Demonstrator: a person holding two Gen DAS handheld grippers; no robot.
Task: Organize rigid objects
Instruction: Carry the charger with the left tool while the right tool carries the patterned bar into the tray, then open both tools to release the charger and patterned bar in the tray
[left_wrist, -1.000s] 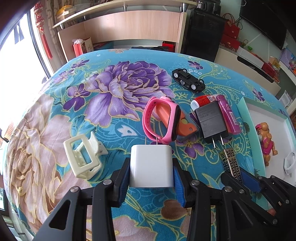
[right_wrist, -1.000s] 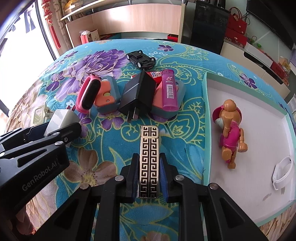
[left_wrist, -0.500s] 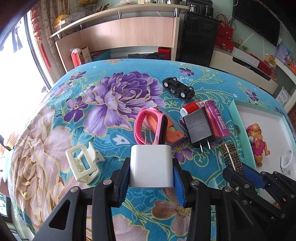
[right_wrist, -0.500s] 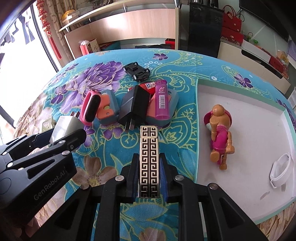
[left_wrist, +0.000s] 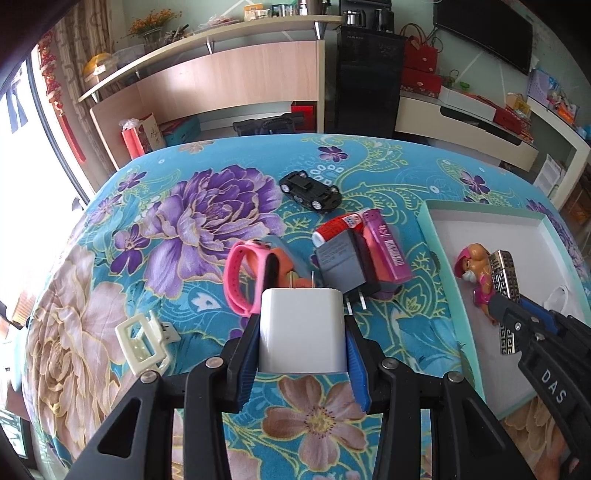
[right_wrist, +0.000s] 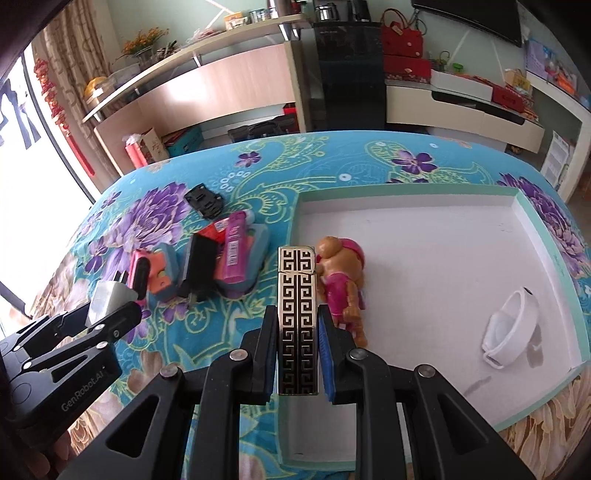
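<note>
Left gripper (left_wrist: 303, 332): squeezing white plug (left_wrist: 302, 328), hanging over cloth (left_wrist: 184, 221).
Right gripper (right_wrist: 298, 332): squeezing lighter (right_wrist: 297, 317), hanging over tray (right_wrist: 532, 214) edge, beside toy pup (right_wrist: 343, 284).
Tray: lying mostly bare.

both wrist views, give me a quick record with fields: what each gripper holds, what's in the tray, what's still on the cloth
left gripper: jaws shut on white charger, prongs pointing away
right gripper: jaws shut on gold and black patterned lighter, at the tray's near left edge
tray: toy pup figure, white band
floral cloth: black toy car, pink watch, black charger, pink lighter, red tube, cream hair claw
</note>
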